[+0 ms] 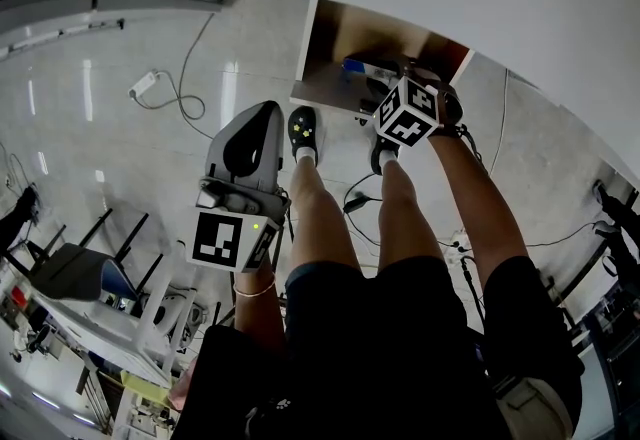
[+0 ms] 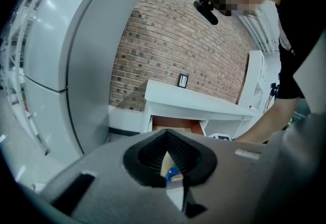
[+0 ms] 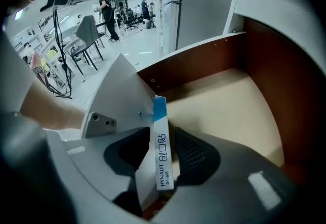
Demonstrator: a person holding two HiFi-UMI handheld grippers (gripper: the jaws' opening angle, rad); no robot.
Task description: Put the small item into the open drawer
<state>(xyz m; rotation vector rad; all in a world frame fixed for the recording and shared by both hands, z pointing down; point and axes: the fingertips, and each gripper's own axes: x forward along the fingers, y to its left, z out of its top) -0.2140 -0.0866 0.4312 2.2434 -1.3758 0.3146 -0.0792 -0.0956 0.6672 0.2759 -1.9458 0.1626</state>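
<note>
Nearly done: right gripper [image 3: 161, 135], jaws apart, hangs over the open drawer [image 3: 229, 101], plaster box [image 3: 160, 116] unclamped between them; left gripper [image 2: 166, 140] closed, empty.

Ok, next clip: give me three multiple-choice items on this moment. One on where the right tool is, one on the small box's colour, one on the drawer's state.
1. Where does the right tool point?
A. down into the drawer
B. at a sink
C. at a bookshelf

2. What colour is the small box between its jaws?
A. red
B. white with a blue end
C. all black

3. What state is the drawer in?
A. shut
B. pulled open
C. taken out and turned upside down

Answers:
1. A, because the right gripper view shows the drawer's pale floor and brown walls just beyond the jaws.
2. B, because the box's narrow white side carries print and its far end is blue.
3. B, because the head view shows the drawer standing out from under the white top.
</note>
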